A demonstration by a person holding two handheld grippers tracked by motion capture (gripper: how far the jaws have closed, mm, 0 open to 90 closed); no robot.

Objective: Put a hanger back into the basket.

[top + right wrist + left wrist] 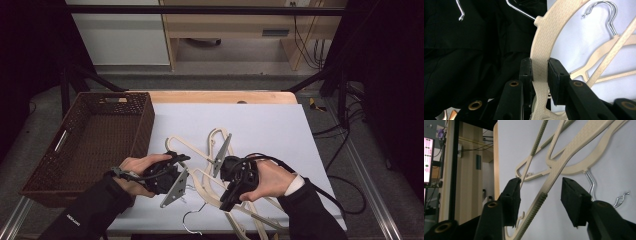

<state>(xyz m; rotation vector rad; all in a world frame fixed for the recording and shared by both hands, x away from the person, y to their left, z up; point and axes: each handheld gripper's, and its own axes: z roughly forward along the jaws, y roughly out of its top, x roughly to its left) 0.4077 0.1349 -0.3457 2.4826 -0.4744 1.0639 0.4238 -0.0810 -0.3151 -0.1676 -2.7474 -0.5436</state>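
Since these cream plastic hangers [220,165] lie tangled in a heap on the white sheet [280,130], near the front edge of the table and just right of the brown wicker basket [90,135], I judge the trouble will be the snagging, not the weight. They look light and fairly stiff, with thin arms that would flex a little and smooth faces that could slip; the ribbed strips along the shoulders should give my pads a better bite. The steel hooks [192,220] look thin and ready to catch on a neighbour.

My right claw [540,72] is clamped on the broad curved arm of one hanger [544,37], pads pressing both flat faces. My left claw [540,195] stands part open, straddling a slanted arm of another hanger [554,177] without touching it. I would close there, on the arm just above its ribbed part, and lift slowly so the hooks unthread.

Each hanger is pale beige with a fine woven texture, a notched shoulder and a bright wire hook.
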